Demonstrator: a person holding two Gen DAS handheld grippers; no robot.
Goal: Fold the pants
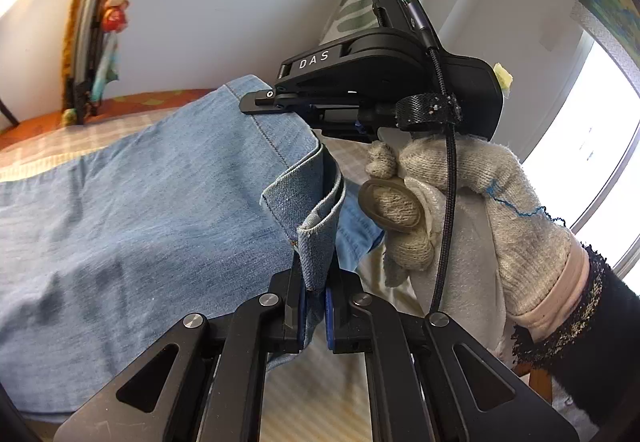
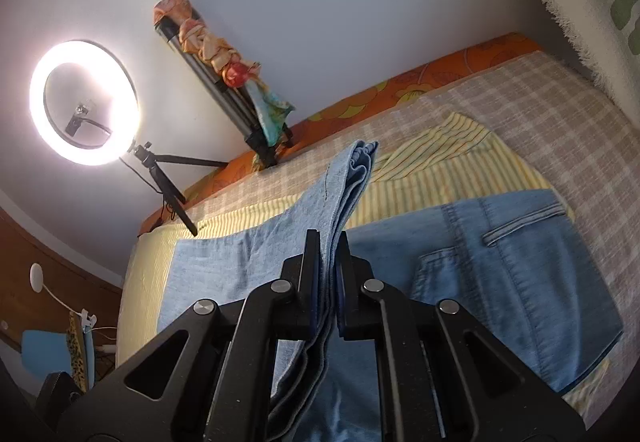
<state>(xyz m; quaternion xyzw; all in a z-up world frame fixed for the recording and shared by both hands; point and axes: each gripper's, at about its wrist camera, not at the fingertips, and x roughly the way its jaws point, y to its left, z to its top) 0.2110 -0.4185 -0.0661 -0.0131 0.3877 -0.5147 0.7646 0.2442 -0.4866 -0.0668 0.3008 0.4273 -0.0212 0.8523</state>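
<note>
Checked bed cover (image 2: 520,114) carried yellow striped sheet (image 2: 432,178); pants (image 2: 520,262) lay across it, waist toward right edge. Left gripper (image 1: 314,306) clamped hem; right gripper (image 2: 328,282) clamped bunched denim, lifted.

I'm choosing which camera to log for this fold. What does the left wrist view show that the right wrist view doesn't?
Only the left wrist view shows the right gripper from outside, the gloved hand holding it, and the window.

Only the right wrist view shows the ring light, the back pocket and the yellow striped sheet.

Both show the blue pants on the checked bed cover, each gripper's own jaws shut on a bunch of denim, the left gripper included, and the wrapped tripod against the wall.
</note>
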